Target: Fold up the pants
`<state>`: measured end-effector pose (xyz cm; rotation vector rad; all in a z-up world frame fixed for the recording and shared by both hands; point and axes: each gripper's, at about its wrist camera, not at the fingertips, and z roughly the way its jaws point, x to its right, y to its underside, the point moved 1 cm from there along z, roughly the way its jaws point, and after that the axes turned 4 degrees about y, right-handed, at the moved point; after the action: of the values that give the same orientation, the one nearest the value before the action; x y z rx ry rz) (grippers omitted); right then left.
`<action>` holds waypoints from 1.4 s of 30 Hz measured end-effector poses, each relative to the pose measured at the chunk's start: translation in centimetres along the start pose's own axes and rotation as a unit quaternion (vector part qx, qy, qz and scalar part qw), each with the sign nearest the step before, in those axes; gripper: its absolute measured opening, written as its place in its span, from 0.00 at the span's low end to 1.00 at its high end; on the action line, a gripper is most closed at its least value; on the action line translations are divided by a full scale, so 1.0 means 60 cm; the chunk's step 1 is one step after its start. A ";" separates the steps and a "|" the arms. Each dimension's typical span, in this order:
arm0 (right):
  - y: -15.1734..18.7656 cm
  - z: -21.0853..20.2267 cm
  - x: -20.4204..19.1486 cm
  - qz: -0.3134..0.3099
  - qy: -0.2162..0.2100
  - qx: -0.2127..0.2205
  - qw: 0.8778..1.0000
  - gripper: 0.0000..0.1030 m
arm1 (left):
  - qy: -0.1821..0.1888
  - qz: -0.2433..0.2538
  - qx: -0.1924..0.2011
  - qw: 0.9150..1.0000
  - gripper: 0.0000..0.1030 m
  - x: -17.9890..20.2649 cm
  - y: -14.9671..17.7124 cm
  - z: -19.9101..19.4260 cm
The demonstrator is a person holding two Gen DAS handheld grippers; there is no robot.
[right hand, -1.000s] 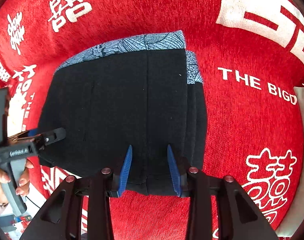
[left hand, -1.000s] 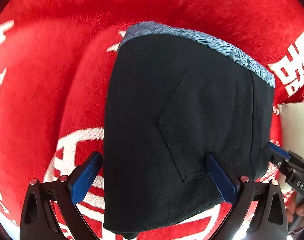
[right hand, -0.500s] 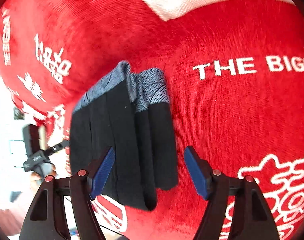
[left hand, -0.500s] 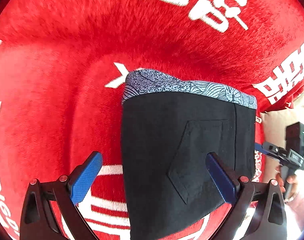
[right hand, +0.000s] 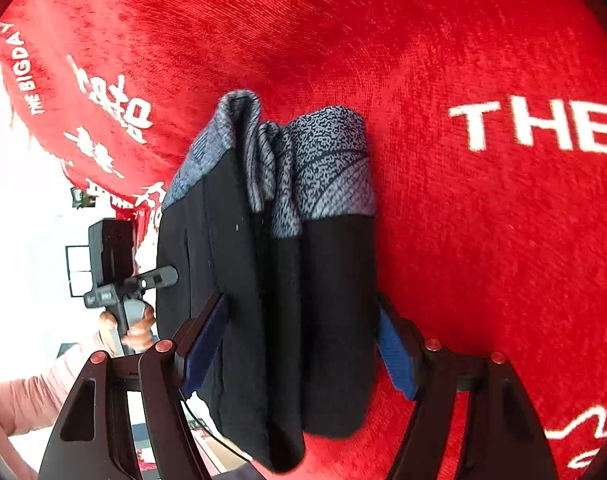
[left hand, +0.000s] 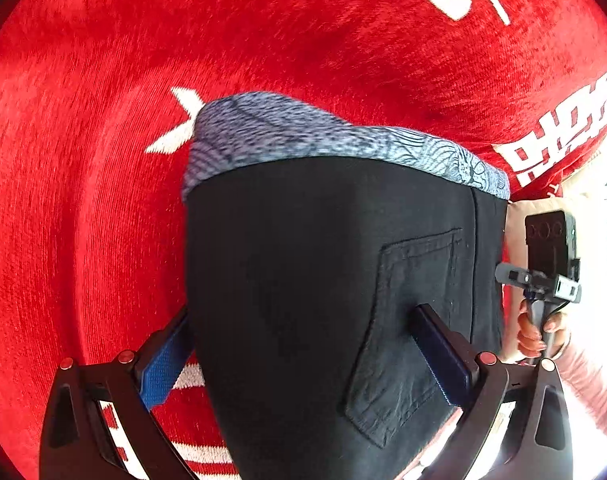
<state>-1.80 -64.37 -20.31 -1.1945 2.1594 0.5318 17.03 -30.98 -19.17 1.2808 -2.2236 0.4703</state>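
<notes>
The folded black pants [left hand: 303, 260] with a blue-grey patterned waistband [left hand: 303, 136] lie on the red cloth [left hand: 103, 160]. My left gripper [left hand: 301, 316] stands open and wide. Its left pad [left hand: 163, 364] is tucked behind the stack's left edge, and its right pad [left hand: 439, 356] rests over the back pocket. In the right wrist view the pants [right hand: 239, 280] show as a layered stack. My right gripper [right hand: 299, 298] straddles that stack with its jaws closing. One pad [right hand: 207, 344] is over the top layer, the other [right hand: 395, 360] at the stack's right edge.
White lettering [right hand: 531, 126] is printed on the red cloth [right hand: 483, 240], which covers the whole surface. A hand in a pink sleeve [right hand: 35, 400] holds the left gripper's handle [right hand: 115, 280]. The right gripper's body [left hand: 547, 272] shows past the cloth's right edge, against a bright room.
The right gripper's jaws spread from a narrow gap to wide, and it swung round to the stack's layered side. Both grippers came in closer, so the pants now fill more of each view.
</notes>
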 end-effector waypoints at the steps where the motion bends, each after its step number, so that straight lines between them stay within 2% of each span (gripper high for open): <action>1: -0.001 0.001 0.001 0.012 0.003 -0.002 1.000 0.58 | -0.003 -0.001 0.006 1.000 0.93 0.005 0.002 -0.001; 3: 0.001 -0.005 -0.001 0.028 -0.001 0.001 1.000 0.47 | -0.002 0.001 0.018 1.000 0.82 0.017 0.006 -0.006; 4: 0.006 -0.012 -0.006 0.032 -0.003 0.008 0.999 0.42 | -0.002 0.010 0.025 1.000 0.71 0.028 0.010 -0.013; 7: 0.018 -0.034 -0.018 0.040 -0.014 0.021 0.999 0.37 | 0.000 0.018 0.034 0.999 0.54 0.046 0.017 -0.035; 15: 0.072 -0.078 -0.057 0.036 -0.030 0.021 0.999 0.36 | 0.003 0.035 0.034 0.999 0.53 0.084 0.058 -0.087; 20: 0.141 -0.092 -0.077 0.043 -0.034 0.017 0.998 0.36 | -0.007 0.040 0.023 0.999 0.53 0.097 0.118 -0.111; 24: 0.193 -0.079 -0.076 0.045 -0.021 0.008 0.999 0.36 | -0.025 0.031 0.013 0.999 0.53 0.087 0.168 -0.099; 26: 0.216 -0.059 -0.068 0.046 0.000 0.000 0.999 0.37 | -0.041 0.016 0.004 0.999 0.54 0.068 0.190 -0.082; 27: 0.227 -0.048 -0.061 0.045 0.017 -0.003 0.999 0.39 | -0.051 0.005 0.003 0.999 0.60 0.056 0.200 -0.072; 28: 0.236 -0.038 -0.056 0.042 0.038 -0.004 0.998 0.41 | -0.063 -0.003 0.012 0.998 0.73 0.047 0.206 -0.067; 30: 0.243 -0.035 -0.052 0.040 0.054 0.011 0.998 0.45 | -0.085 -0.011 0.035 0.996 0.87 0.039 0.210 -0.070; 32: 0.246 -0.034 -0.051 0.048 0.070 0.020 0.996 0.52 | -0.095 -0.022 0.036 0.995 0.90 0.035 0.212 -0.069; 34: 0.251 -0.034 -0.061 0.029 0.110 0.027 0.993 0.55 | -0.125 -0.018 0.039 0.991 0.97 0.042 0.215 -0.069; 38: 0.255 -0.040 -0.085 0.015 0.167 0.031 0.985 0.61 | -0.189 -0.012 0.051 0.981 0.97 0.068 0.219 -0.079; 40: 0.252 -0.048 -0.088 0.014 0.210 0.030 0.977 0.69 | -0.221 -0.015 0.057 0.973 0.97 0.081 0.221 -0.087; 42: 0.250 -0.057 -0.099 0.016 0.254 0.028 0.967 0.70 | -0.245 -0.017 0.061 0.967 0.97 0.095 0.228 -0.100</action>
<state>-13.29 -55.10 -12.98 -1.3796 2.6002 0.1816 4.39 -24.96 -11.46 1.6400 -2.5977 0.3014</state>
